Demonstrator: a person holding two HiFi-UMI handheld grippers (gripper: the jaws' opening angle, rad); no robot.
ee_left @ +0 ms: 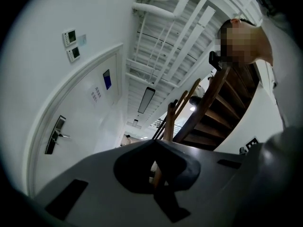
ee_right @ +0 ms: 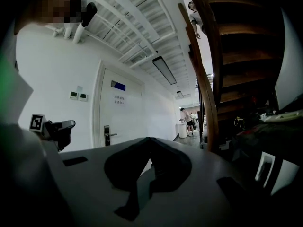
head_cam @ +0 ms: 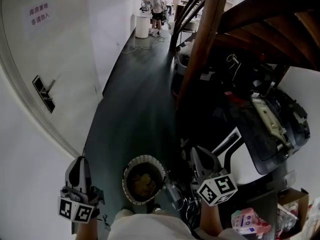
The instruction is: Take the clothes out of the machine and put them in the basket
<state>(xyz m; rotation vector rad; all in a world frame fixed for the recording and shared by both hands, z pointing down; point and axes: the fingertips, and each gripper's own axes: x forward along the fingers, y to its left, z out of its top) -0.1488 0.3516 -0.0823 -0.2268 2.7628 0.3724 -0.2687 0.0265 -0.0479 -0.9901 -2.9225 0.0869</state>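
In the head view a round white-rimmed basket (head_cam: pixel 125 178) stands on the dark floor by my feet, with yellowish cloth (head_cam: pixel 142 184) inside it. My left gripper (head_cam: pixel 78 161) is held up to the left of the basket, its jaws together and empty. The right gripper (head_cam: pixel 196 152) is raised to the basket's right, shut on nothing. A white and black machine (head_cam: pixel 246 160) sits just right of it; its inside is hidden. Both gripper views look out over closed jaws: the left gripper (ee_left: pixel 154 142) and the right gripper (ee_right: pixel 149 139) hold nothing.
A wooden stair post (head_cam: pixel 200 49) and stairs rise on the right over dark clutter. A white door (head_cam: pixel 45 91) with a handle is on the left wall. Cables (head_cam: pixel 184 202) lie by the basket. A box with a pink pack (head_cam: pixel 247 221) is at the bottom right. People (head_cam: pixel 156 6) stand far down the corridor.
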